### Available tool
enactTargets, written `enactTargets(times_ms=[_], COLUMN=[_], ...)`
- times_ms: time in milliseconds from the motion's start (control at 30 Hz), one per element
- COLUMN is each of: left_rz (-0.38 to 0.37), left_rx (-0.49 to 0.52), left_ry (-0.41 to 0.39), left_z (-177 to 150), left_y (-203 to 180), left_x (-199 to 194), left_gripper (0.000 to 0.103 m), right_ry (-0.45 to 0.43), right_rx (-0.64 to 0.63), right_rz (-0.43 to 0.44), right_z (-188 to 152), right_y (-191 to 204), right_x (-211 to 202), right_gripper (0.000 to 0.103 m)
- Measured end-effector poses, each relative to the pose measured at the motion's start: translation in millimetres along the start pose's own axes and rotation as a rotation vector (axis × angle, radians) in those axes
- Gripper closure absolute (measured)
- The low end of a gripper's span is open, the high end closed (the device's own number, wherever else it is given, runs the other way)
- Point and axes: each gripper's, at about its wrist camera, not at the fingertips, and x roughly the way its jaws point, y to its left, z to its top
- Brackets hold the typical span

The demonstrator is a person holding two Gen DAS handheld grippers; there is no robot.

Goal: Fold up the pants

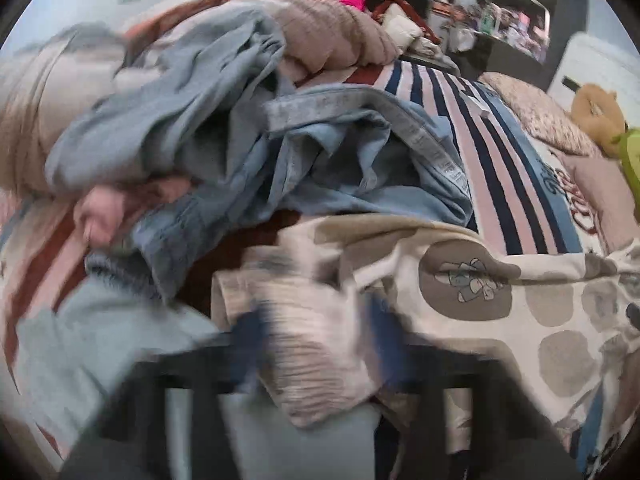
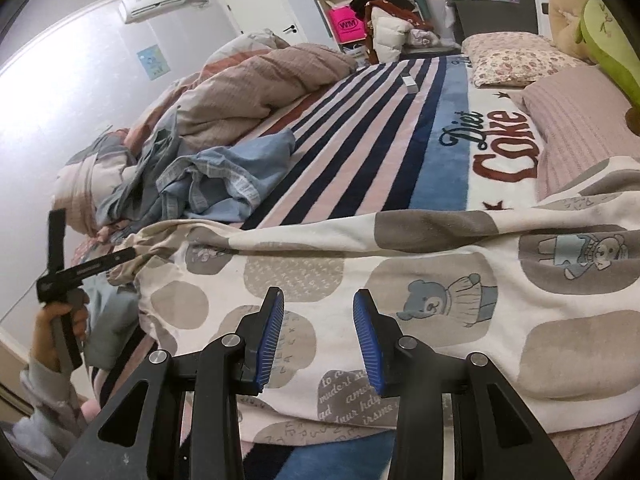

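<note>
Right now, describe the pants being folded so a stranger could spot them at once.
Start at the striped Diet Coke blanket covering the bed. Across its near edge lie the cream pants, one end pinched in the left gripper. Unlike the plain blue clothes heaped behind, they carry grey blobs and cartoon bears.

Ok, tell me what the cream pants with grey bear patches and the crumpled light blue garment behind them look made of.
Cream pants with grey bear patches: likely soft knit cotton or flannel, matte; it drapes limply and bunches into fine gathers. Crumpled light blue garment: probably thin washed cotton or light denim, matte; it holds sharper creases, with paler seam bands.
</note>
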Motion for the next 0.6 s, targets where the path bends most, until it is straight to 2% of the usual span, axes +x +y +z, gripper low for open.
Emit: enactTargets(times_ms=[67, 133, 233, 333, 400, 467, 500, 533, 567, 600], left_rz=[0.008, 0.047, 0.064, 0.133, 0.157, 0.193, 0.197, 0.18, 0.164, 0.115], left_rx=[0.011, 0.025, 0.048, 0.065, 0.048, 0.038, 0.034, 0.031, 0.026, 0.015], left_ry=[-0.046, -0.093, -0.094, -0.07, -0.043, -0.035, -0.076, -0.093, -0.09, -0.082], left_z=[14, 33, 52, 56, 55, 52, 49, 45, 43, 38], left_y=[1, 3, 4, 7, 13, 19, 22, 24, 26, 30], left_x=[-3, -4, 5, 21, 30, 30, 20, 11, 4, -6], left_gripper=[0.091, 0.092, 0.093, 0.09, 0.079, 0.023, 0.017, 0.017, 0.017, 0.017], right_ry=[0.005, 0.006, 0.0, -0.006, -0.006, -0.003, -0.003, -0.003, -0.003, -0.003], right_rx=[0.001, -0.001, 0.0, -0.005, -0.013, -0.02, -0.023, -0.024, -0.023, -0.022], right_rz=[-0.001, -0.002, 0.002, 0.004, 0.001, -0.005, -0.007, -0.008, -0.007, -0.006], right_z=[0, 1, 2, 4, 4, 3, 3, 3, 2, 2], right_y=[1, 2, 6, 10, 13, 15, 16, 17, 17, 17], right_x=[3, 4, 5, 4, 3, 3, 2, 1, 0, -1], right_gripper=[0.071, 0.07, 0.071, 0.07, 0.071, 0.071, 0.071, 0.071, 0.071, 0.071])
